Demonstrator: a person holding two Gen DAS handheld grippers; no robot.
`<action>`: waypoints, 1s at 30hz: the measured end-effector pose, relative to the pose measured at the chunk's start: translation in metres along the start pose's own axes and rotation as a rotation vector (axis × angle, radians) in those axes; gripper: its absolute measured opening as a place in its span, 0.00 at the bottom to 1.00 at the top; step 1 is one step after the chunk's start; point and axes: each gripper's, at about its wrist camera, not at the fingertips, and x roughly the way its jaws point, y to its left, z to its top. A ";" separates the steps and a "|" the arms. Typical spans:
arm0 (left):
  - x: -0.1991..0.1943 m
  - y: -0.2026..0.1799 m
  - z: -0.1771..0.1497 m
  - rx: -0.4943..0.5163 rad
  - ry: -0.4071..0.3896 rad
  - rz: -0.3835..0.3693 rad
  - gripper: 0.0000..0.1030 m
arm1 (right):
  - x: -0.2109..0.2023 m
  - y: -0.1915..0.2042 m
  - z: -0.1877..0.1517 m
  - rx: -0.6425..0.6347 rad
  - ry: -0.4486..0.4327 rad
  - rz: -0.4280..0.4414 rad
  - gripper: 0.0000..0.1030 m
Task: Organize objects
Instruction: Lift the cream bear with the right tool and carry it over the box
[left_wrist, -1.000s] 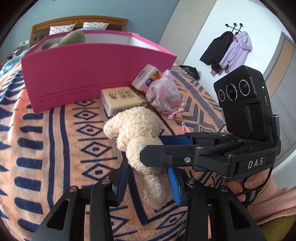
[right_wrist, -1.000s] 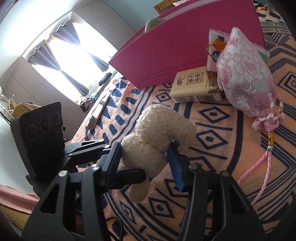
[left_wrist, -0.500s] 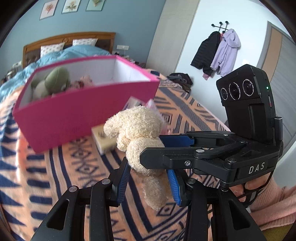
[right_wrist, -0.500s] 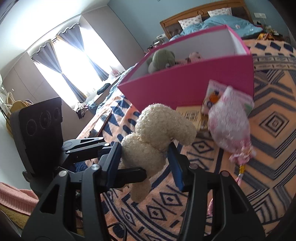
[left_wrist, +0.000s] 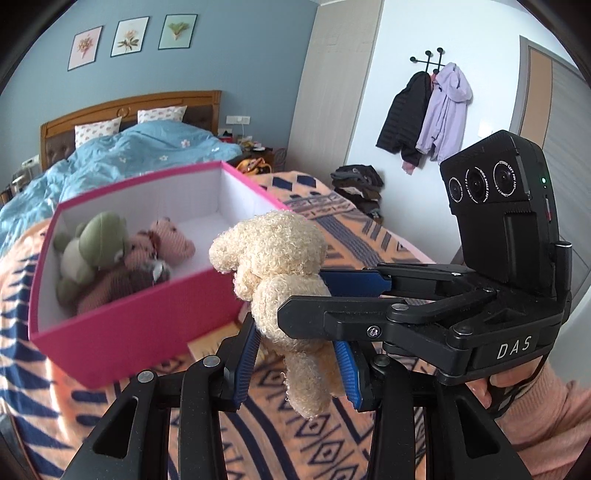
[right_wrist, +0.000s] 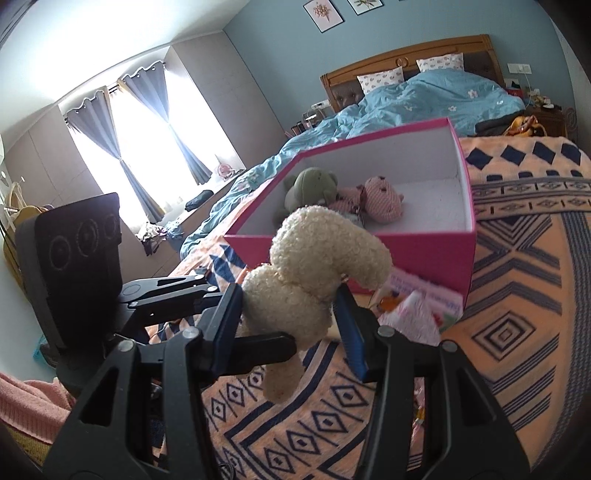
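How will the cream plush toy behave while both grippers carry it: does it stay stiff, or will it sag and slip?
The cream plush toy is probably soft: its body bulges between the left gripper pads. Its lower limb hangs limp, so it likely flops. The curly fleece should resist slipping from the right gripper.

The cream plush bear (left_wrist: 275, 266) hides part of the pink box's (left_wrist: 147, 325) near wall; a tan carton (left_wrist: 218, 341) shows only a corner behind the left tongs (left_wrist: 297, 360); the toys in the box — green (right_wrist: 308, 186), pink (right_wrist: 382, 201) — overlap, faces blurred; the pink pouch (right_wrist: 415, 319) is smeared; the person's sleeve (left_wrist: 546, 417) is cut by the edge.
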 end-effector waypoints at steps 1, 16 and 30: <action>0.000 0.001 0.004 0.002 -0.005 0.002 0.39 | 0.000 -0.001 0.003 -0.002 -0.005 0.000 0.51; 0.019 0.016 0.055 0.028 -0.045 0.042 0.39 | 0.007 -0.029 0.055 -0.026 -0.043 -0.008 0.51; 0.056 0.039 0.081 -0.020 -0.027 0.084 0.39 | 0.030 -0.051 0.086 -0.031 -0.017 -0.077 0.51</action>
